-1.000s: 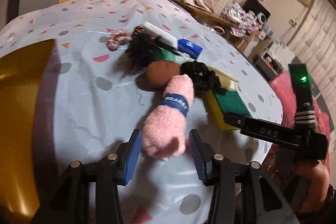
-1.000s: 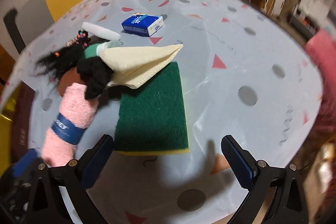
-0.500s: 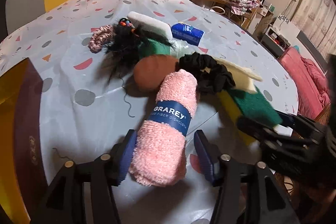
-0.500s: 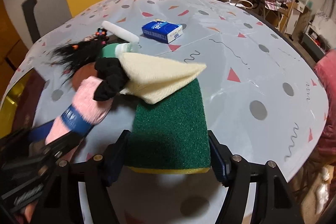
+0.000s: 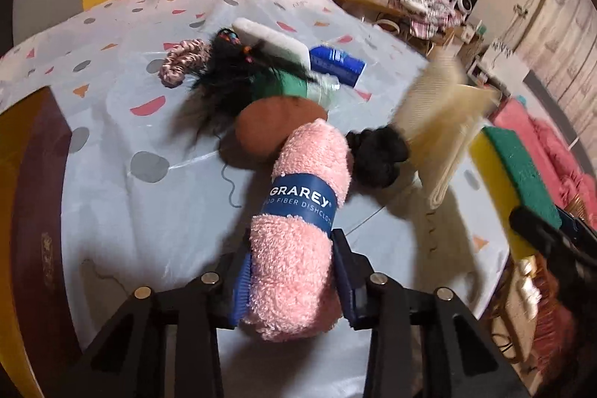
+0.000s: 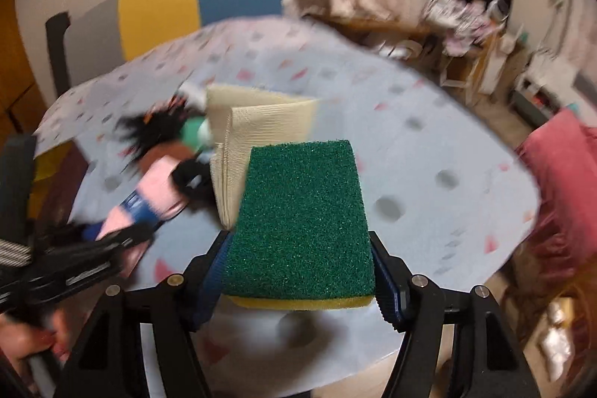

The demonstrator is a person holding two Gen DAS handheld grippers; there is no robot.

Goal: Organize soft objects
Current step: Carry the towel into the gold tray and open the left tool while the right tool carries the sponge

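Tabletop (image 5: 112, 196) with confetti-print cover, scene read left to right. Far left: pink scrunchie (image 5: 181, 61), then black wig (image 5: 220, 88) touching brown pad (image 5: 268, 133). Left tongs (image 5: 293, 280) clamp near end of pink rolled dishcloth (image 5: 298, 241); its far end lies against the brown pad. Just right: black scrunchie (image 5: 377, 152), cream folded cloth (image 5: 440, 133) tilted up, blurred. Far right: right tongs (image 6: 298, 273) grip green-and-yellow sponge (image 6: 302, 219) by its sides, held above the tabletop; cream cloth touches its far-left corner.
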